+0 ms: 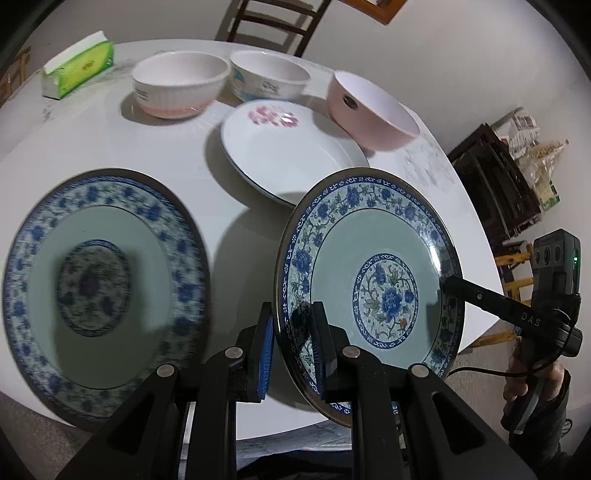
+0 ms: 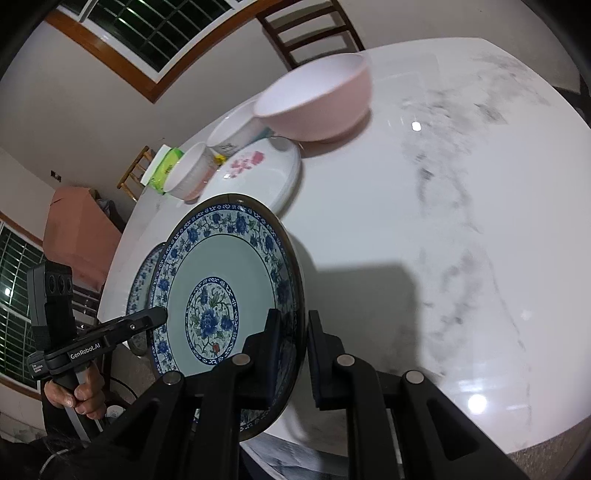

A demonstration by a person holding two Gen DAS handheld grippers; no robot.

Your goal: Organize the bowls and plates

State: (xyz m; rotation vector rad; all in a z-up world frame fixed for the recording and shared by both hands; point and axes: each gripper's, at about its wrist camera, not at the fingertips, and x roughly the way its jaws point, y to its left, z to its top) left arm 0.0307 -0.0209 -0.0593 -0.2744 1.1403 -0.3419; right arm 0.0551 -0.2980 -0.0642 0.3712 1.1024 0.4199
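A blue-and-white floral plate [image 1: 384,291] hangs tilted a little above the white round table [image 1: 166,147], held from both sides. My left gripper [image 1: 291,314] is shut on its near-left rim. My right gripper [image 2: 294,317] is shut on the opposite rim of the same plate [image 2: 221,295], and its fingertip shows at the plate's right edge [image 1: 448,285]. A matching blue plate [image 1: 103,288] lies flat on the table to the left. Behind it sits a white plate with pink flowers [image 1: 291,155]. Three bowls stand further back: a ribbed white-and-pink bowl [image 1: 181,86], a white bowl with blue print [image 1: 269,75] and a pink bowl [image 1: 373,114].
A green tissue pack [image 1: 79,66] lies at the table's far left. A wooden chair [image 1: 277,22] stands behind the table. A dark crate with bags [image 1: 498,184] sits on the floor to the right. A hand [image 2: 81,395] holds the left gripper's handle. Marbled table surface [image 2: 443,221] stretches right.
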